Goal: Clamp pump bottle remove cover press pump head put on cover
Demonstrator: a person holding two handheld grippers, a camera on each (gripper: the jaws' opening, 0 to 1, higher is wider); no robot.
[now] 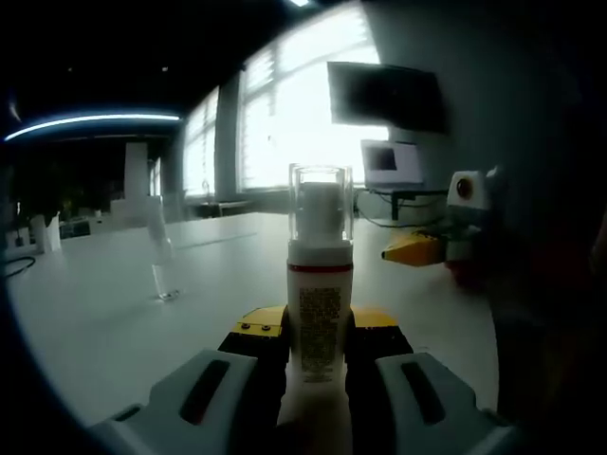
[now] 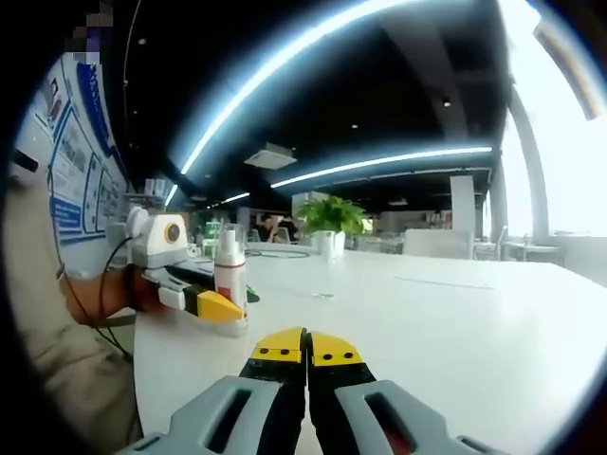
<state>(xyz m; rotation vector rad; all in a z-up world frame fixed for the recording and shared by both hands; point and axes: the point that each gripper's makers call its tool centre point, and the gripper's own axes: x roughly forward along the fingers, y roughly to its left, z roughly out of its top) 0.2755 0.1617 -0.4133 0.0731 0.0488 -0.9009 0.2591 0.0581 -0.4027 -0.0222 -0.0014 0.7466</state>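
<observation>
Left gripper view: your left gripper point(image 1: 318, 346) clamped on pump bottle point(image 1: 320, 313), jaws pressed against both sides of body. Bottle upright on white table point(image 1: 114, 322), clear cover point(image 1: 321, 204) on top over pump head. Your right gripper point(image 1: 417, 248) off to right, well apart. Right gripper view: your right gripper point(image 2: 306, 353) jaws together, holding nothing. Bottle point(image 2: 229, 280) far left on table point(image 2: 455, 332), gripped by left gripper point(image 2: 204, 301).

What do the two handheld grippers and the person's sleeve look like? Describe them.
Both grippers have pale grey jaw bodies with dark slots and black-and-yellow tips: the left gripper and the right gripper. In the right gripper view, the left gripper carries a white box, and a thin dark cable runs along it. The sleeve is beige.
</observation>
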